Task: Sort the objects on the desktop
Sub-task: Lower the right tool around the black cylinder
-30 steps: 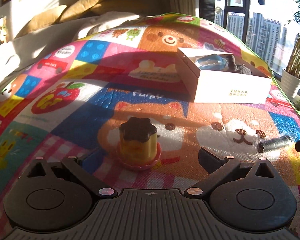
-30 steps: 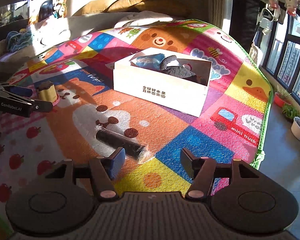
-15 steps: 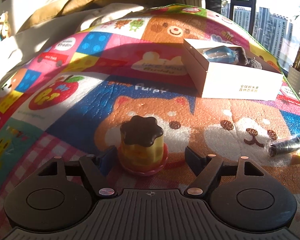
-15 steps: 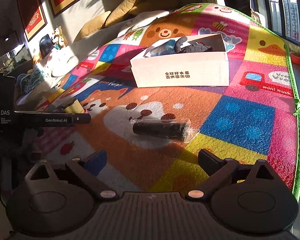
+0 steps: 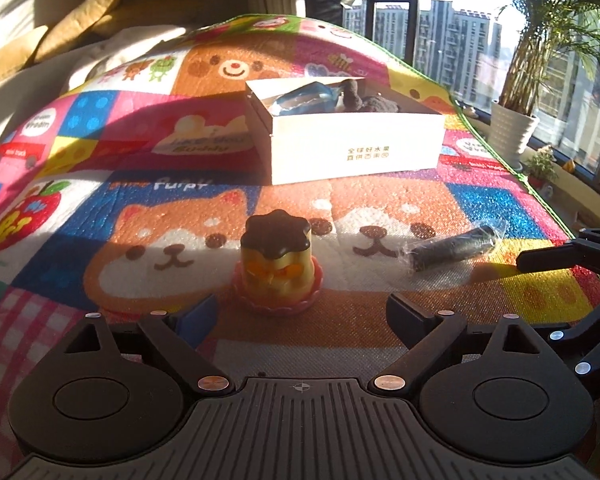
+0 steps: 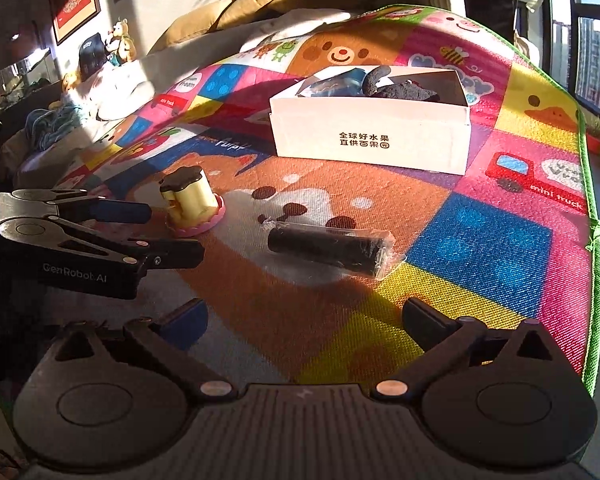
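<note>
The left gripper [image 5: 300,318] stands with its jaws wide apart, having just been opening again, and nothing is pinched between them; the pudding toy [image 5: 277,262] sits upright on the mat [image 5: 100,152] just ahead of the fingertips, a little left of the gap's middle and clear of both pads. It is a yellow cup with a dark scalloped top on a pink frilled base. The right gripper [image 6: 306,318] is likewise spread wide, its jaws having just been opening, and holds nothing; the black roll [image 6: 330,250] in clear wrap lies on its side on the mat ahead of it, apart from both fingers. In the right wrist view the left gripper reaches in from the left with its fingers either side of the toy's near flank, not pressing it. Toy and roll lie near each other on the orange dog-face panels. Beyond them stands an open white box [image 5: 356,152] with printed characters on its front wall, holding a blue wrapped item [image 5: 300,98] and a dark plush [image 6: 400,88].
</note>
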Demonstrator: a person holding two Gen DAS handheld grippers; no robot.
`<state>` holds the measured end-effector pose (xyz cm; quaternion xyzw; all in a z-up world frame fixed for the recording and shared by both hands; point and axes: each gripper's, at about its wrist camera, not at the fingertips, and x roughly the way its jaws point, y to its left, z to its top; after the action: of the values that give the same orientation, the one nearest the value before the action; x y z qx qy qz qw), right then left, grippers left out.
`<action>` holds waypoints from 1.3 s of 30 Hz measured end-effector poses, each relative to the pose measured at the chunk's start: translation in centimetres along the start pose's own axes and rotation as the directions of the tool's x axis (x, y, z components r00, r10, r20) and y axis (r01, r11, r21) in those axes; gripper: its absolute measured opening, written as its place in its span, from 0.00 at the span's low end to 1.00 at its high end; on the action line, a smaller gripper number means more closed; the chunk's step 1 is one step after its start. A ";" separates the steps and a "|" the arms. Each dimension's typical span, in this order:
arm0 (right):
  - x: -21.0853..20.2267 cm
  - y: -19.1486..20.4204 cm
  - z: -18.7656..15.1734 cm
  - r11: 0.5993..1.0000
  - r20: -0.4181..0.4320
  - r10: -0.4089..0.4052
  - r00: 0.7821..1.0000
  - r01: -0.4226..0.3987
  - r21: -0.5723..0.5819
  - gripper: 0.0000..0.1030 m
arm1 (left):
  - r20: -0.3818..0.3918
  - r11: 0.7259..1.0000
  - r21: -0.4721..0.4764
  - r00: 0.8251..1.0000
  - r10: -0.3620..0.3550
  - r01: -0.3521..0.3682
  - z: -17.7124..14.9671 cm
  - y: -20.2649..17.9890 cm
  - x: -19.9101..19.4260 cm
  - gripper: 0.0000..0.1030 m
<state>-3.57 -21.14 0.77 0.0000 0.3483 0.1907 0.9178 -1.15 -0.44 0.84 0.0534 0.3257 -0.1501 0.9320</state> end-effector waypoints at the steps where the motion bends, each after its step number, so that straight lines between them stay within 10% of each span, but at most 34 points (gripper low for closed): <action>1: 0.1 0.1 0.1 1.000 -0.008 -0.004 1.000 0.004 -0.009 1.00 | 0.000 1.000 -0.002 1.000 0.020 -0.020 -0.1 0.2 -0.1 0.95; 10: 0.0 1.1 0.1 0.994 -0.058 -0.038 0.998 0.032 -0.100 1.00 | -0.050 0.974 -0.167 0.988 0.147 -0.154 -0.6 3.8 -0.3 0.99; 16: -0.7 -0.5 1.4 0.983 -0.005 -0.157 0.988 0.156 -0.098 1.00 | -0.017 0.979 -0.167 0.993 0.116 -0.117 -0.9 3.7 -0.8 1.00; 26: 1.1 -1.6 3.1 0.894 0.104 -0.405 0.908 0.417 -0.161 0.97 | -0.004 0.987 -0.133 0.995 0.095 -0.095 -1.0 2.9 -0.9 1.00; 31: 0.4 -1.0 3.8 0.976 0.081 -0.201 0.976 0.206 -0.064 0.97 | -0.017 0.983 -0.157 0.995 0.093 -0.095 -1.0 3.3 -0.7 1.00; 39: 3.9 0.8 4.1 0.982 0.011 -0.141 0.990 0.142 -0.125 0.98 | -0.012 0.983 -0.160 0.996 0.090 -0.091 -1.1 3.3 -0.8 1.00</action>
<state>1.46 -18.48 1.45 -0.0822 0.3338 0.1465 0.9275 -1.36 3.10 0.53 -0.0068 0.3363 -0.0808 0.9383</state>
